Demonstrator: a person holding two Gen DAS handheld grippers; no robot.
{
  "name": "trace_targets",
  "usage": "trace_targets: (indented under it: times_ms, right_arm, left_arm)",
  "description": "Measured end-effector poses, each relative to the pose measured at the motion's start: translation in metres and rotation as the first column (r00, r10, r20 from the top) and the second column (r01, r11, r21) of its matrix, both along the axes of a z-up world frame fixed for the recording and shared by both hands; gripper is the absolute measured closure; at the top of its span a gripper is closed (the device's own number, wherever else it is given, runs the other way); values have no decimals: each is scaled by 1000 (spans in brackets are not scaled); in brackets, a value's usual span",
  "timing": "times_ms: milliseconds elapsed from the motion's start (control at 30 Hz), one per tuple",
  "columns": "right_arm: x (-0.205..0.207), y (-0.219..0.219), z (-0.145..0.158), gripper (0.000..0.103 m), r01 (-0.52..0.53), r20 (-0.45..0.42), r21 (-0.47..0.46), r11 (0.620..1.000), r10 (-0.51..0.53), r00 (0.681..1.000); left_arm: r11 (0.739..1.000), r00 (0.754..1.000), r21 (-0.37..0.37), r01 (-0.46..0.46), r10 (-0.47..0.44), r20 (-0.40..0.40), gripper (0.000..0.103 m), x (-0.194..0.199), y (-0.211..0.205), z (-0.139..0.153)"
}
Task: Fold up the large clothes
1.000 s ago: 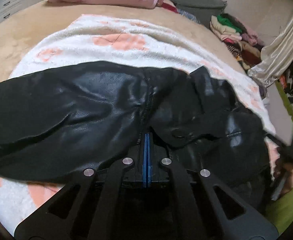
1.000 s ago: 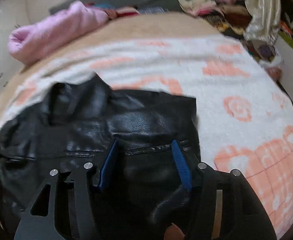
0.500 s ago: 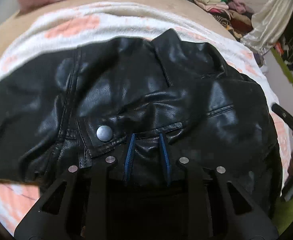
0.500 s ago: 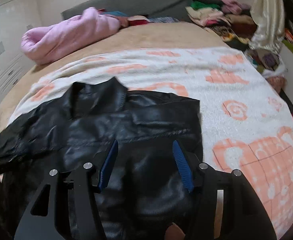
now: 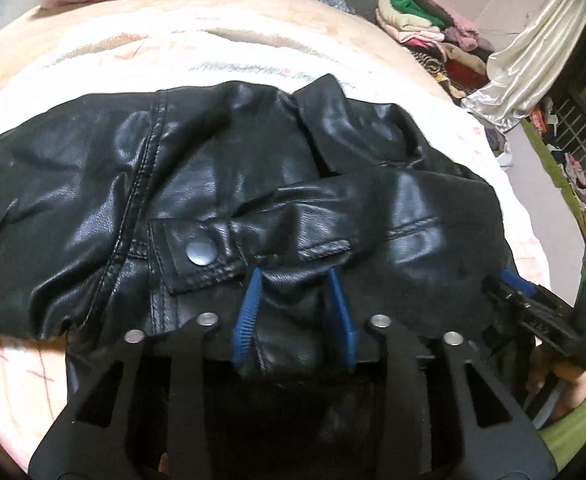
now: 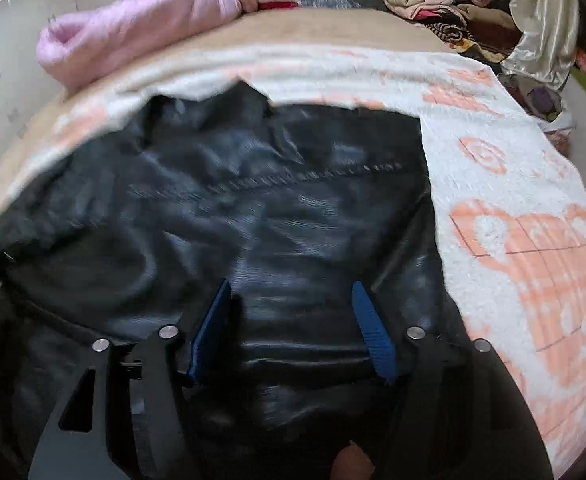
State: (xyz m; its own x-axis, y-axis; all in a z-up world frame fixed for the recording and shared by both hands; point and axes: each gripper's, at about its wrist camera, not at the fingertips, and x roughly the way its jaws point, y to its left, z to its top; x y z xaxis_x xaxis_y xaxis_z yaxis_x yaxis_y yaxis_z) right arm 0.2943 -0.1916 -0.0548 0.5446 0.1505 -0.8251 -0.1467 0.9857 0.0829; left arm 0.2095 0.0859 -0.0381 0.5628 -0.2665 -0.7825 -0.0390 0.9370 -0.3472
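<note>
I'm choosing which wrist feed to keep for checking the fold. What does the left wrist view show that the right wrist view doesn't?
Only the left wrist view shows the metal snap button on the jacket's tab, and the right gripper at the frame's edge. Only the right wrist view shows the peach teapot print on the blanket. Both show the black leather jacket on the bed, the pink quilt, and the clothes pile.

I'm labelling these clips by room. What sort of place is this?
Most likely a bedroom: a black leather jacket lies on a white-and-peach patterned blanket spread over a bed, with a pink quilted bundle and stacked folded clothes at its far end.
</note>
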Motion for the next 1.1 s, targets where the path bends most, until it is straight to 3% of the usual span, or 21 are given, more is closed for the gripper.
trace_targets:
  times_ms: [33,100,200,267,333,700,933,1100]
  right_arm:
    - [-4,1,5,36,-7,11,18,1000,7,1000]
    - [-13,7,15,26,-20,45,16,1000,20,999]
    - [-25,15,25,12,-43,69,35,998,40,997]
    - [-32,20,29,10,-55,82,47,997,51,995]
    - [-39,25,33,7,-55,89,48,997,51,995]
    - [-57,64,55,7,-133,134,52,990,125,983]
    - [-61,102,69,7,-192,166,45,980,182,969]
    - [-64,134,81,7,-237,195,35,971,226,954]
  left_arm:
    - [1000,1000,4,5,-5,7,61,-4,-2,3]
    - [1000,1000,12,10,-11,19,56,-10,-4,11]
    - [1000,999,19,3,-3,32,34,-17,-6,22]
    - [1000,999,27,-1,-1,46,28,-21,-8,29]
    - [999,998,42,-17,14,61,13,-26,-6,35]
    - [992,990,32,-119,117,76,10,-50,30,44]
    - [975,977,98,-199,189,103,10,-65,60,49]
    - [965,965,91,-248,238,111,10,-75,85,50]
